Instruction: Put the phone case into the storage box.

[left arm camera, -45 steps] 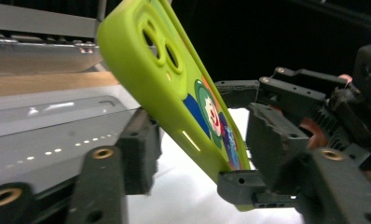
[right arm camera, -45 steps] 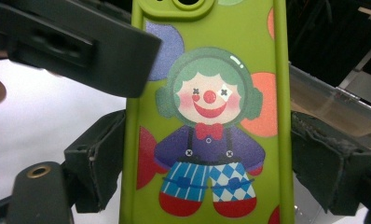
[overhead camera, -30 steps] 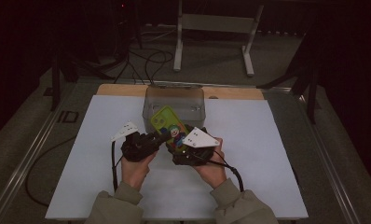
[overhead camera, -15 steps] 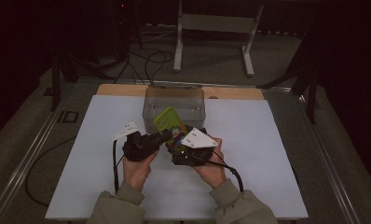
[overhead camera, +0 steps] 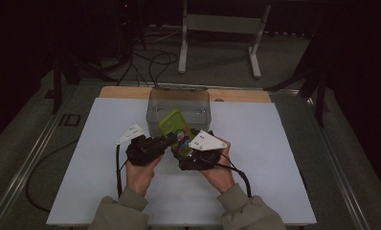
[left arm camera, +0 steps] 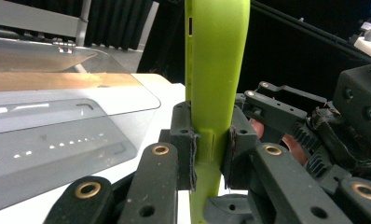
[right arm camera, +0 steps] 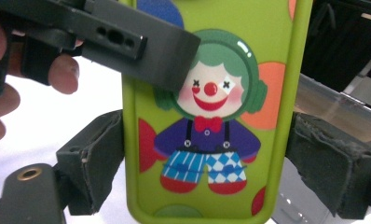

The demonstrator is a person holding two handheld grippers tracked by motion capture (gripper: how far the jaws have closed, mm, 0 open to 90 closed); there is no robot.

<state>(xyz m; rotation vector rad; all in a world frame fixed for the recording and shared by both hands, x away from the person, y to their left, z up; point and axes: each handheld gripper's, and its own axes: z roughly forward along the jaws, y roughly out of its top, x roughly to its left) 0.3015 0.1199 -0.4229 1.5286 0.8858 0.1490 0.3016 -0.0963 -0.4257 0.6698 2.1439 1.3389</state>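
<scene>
We see both hands low over the white worktop [overhead camera: 107,191], palms turned inward, forearms coming in side by side. The left tool [left arm camera: 210,140] is clenched on the thin edge of the green phone case [overhead camera: 176,132], its pads pressing both faces. The right tool [right arm camera: 211,158] grasps the same case across its width, pads on either side edge. The case stands tilted between them, just in front of the clear box [overhead camera: 179,103]. Compared with a second ago, the left tool's jaws have tightened on the case.
</scene>
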